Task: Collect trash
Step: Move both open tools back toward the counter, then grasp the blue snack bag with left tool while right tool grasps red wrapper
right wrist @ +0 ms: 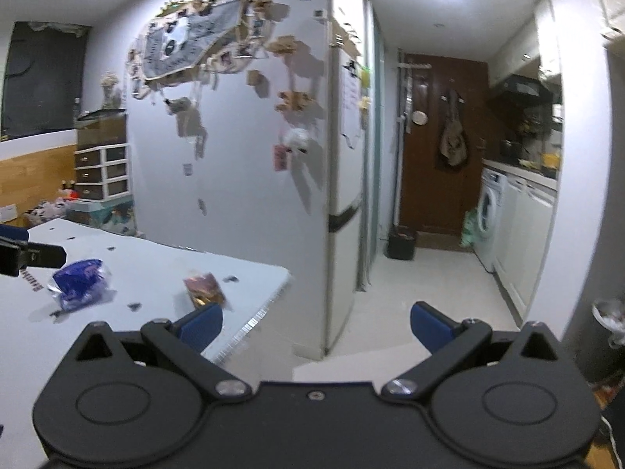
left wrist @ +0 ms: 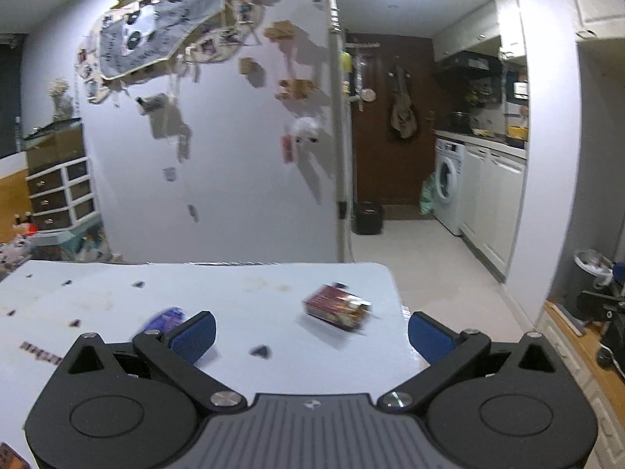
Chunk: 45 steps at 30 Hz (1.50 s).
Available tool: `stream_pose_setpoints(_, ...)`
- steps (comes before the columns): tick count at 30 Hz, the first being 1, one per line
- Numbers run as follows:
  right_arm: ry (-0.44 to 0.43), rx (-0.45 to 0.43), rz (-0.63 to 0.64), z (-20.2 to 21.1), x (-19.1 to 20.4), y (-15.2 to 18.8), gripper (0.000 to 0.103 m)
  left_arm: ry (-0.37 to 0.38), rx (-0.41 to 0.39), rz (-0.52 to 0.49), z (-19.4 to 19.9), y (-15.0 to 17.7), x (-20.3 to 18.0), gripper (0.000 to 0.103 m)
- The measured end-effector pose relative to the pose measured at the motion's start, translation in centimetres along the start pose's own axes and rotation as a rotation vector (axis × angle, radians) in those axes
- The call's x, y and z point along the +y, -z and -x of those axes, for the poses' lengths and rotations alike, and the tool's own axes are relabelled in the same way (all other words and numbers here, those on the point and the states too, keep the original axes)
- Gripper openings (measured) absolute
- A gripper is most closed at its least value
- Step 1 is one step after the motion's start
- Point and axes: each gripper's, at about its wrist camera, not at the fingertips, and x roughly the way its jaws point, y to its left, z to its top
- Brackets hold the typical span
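Trash lies on the white table ahead of both tongs: 2 pieces, a red snack box and a crumpled blue wrapper. The left gripper has its blue pads spread wide and holds nothing; the box sits just beyond its tips, slightly right of centre, while the wrapper peeks out behind its left finger. The right gripper is likewise spread and empty, hanging past the table's right edge with the box ahead of its left finger. A lined bin stands on the floor far to the right. For a clean pick, the left tongs should probably centre over the box, straddle its narrow sides, then close squarely so the light carton does not skid.
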Motion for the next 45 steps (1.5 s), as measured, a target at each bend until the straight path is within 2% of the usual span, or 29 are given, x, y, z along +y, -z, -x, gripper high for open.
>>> stream_pose_setpoints(10, -0.107, -0.009, 0.047, -6.5, 5.2, -1.8, 0.103, -0.126, -0.018, 0.028, -3.8, 0.3, 8.6, 0.103)
stream_pose_setpoints(14, -0.148, -0.007, 0.069, -9.0, 6.7, -1.9, 0.103, -0.138, -0.003, 0.039, -6.1, 0.9, 11.6, 0.103)
stream_pose_setpoints(18, -0.185, 0.008, 0.084, -11.4, 7.9, -1.8, 0.103, -0.152, 0.039, 0.01, -9.0, 2.0, 13.9, 0.103)
stream_pose_setpoints(25, -0.267, 0.051, 0.126, -15.6, 9.1, -0.9, 0.103, -0.06, 0.158, -0.151, -13.5, 4.3, 15.3, 0.103)
stream_pose_setpoints(28, -0.304, 0.076, 0.15, -17.4, 9.6, -0.3, 0.103, -0.047, 0.217, -0.228, -14.9, 5.4, 15.3, 0.103)
stream_pose_setpoints(32, -0.357, 0.125, 0.187, -19.9, 10.3, 0.6, 0.103, -0.023, 0.261, -0.254, -15.8, 6.3, 15.6, 0.102)
stream_pose_setpoints(36, -0.373, 0.161, 0.207, -22.4, 11.0, 1.1, 0.103, -0.018, 0.289, -0.283, -16.4, 6.7, 15.5, 0.092)
stream_pose_setpoints(41, -0.381, 0.188, 0.22, -25.6, 11.7, 1.0, 0.103, -0.018, 0.306, -0.286, -16.9, 6.9, 15.5, 0.084)
stream_pose_setpoints(45, -0.367, 0.207, 0.221, -27.8, 12.1, 1.0, 0.103, -0.043, 0.319, -0.262, -17.5, 6.9, 15.6, 0.065)
